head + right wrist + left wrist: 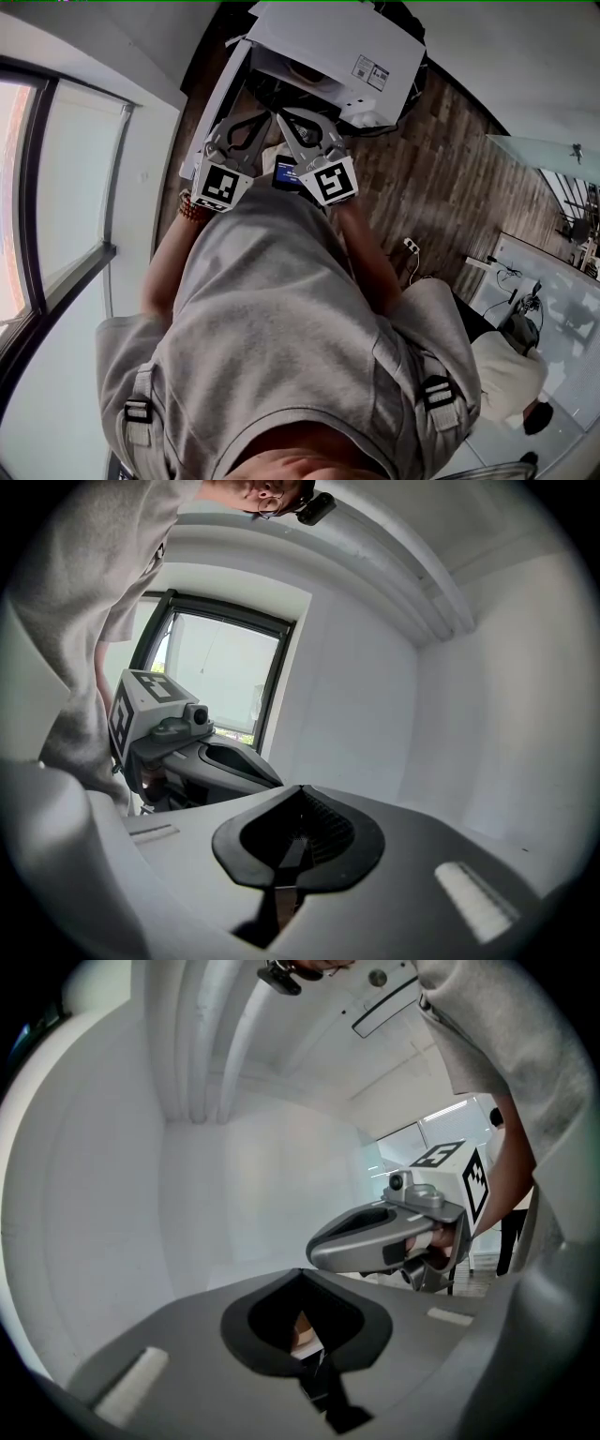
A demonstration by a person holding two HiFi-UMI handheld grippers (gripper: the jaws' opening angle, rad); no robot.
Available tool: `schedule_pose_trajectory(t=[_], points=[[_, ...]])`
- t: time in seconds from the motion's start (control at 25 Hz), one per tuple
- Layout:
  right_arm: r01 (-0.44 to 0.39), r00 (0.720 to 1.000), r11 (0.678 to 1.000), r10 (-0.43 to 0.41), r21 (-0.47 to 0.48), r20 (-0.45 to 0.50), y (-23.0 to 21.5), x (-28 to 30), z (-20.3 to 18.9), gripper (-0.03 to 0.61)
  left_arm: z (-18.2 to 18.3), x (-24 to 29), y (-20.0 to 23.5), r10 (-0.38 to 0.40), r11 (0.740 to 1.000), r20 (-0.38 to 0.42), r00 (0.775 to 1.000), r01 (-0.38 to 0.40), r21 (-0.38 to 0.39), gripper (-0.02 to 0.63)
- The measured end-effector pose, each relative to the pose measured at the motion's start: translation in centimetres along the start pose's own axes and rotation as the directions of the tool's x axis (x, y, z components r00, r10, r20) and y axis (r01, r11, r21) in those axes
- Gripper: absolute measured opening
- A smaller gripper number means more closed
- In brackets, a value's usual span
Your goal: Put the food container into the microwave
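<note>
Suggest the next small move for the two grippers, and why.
Probably tip both grippers forward and down toward the microwave. The left gripper and right gripper sit close to the person's shirt, jaws together on nothing, and their views face mostly white wall. I cannot make out the food container, so finding it likely comes first.

The microwave [328,37] is white, the shirt [281,309] grey, the floor [431,169] brown-planked.

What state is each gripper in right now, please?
The left gripper is shut, with nothing between its jaws.
The right gripper is shut, with nothing between its jaws.
</note>
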State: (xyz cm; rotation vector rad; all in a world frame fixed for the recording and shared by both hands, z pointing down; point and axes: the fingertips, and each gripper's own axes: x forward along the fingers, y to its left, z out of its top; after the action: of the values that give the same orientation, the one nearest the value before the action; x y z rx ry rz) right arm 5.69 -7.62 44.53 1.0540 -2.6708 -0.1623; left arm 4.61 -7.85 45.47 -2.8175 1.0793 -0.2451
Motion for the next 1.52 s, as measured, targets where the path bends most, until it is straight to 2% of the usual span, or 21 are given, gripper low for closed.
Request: schedule_pose_trajectory(t=[0.64,1.08,1.28,1.52], points=[[0.012,1.0,1.0,-0.012,-0.008,-0.021,-0.3,0.7,-0.4,0.014,-0.4,-0.6,0.9,0.007,1.0,-0.008,1.0,-0.007,-0.013,-0.002],[0.024,0.999,0.998,-0.025,-0.05,-0.021,-0.5,1.1,-0.3,0.014,-0.5,-0.8,1.2,0.014,1.0,0.0,1.0,-0.014,-0.017,-0.002],[0.021,1.0,0.999,-0.021,-0.036,-0.019,-0.4,1.4,0.1,0.014,-0.6,-0.9,1.4,0.013,1.0,-0.004,1.0,-0.013,-0.021,-0.002],[0.019,0.999,1.0,-0.02,-0.016,-0.042,-0.3,1.3,-1.2,0.014,-1.0,-0.9,1.4,0.011,1.0,-0.007,1.0,-0.011,-0.027,-0.002]])
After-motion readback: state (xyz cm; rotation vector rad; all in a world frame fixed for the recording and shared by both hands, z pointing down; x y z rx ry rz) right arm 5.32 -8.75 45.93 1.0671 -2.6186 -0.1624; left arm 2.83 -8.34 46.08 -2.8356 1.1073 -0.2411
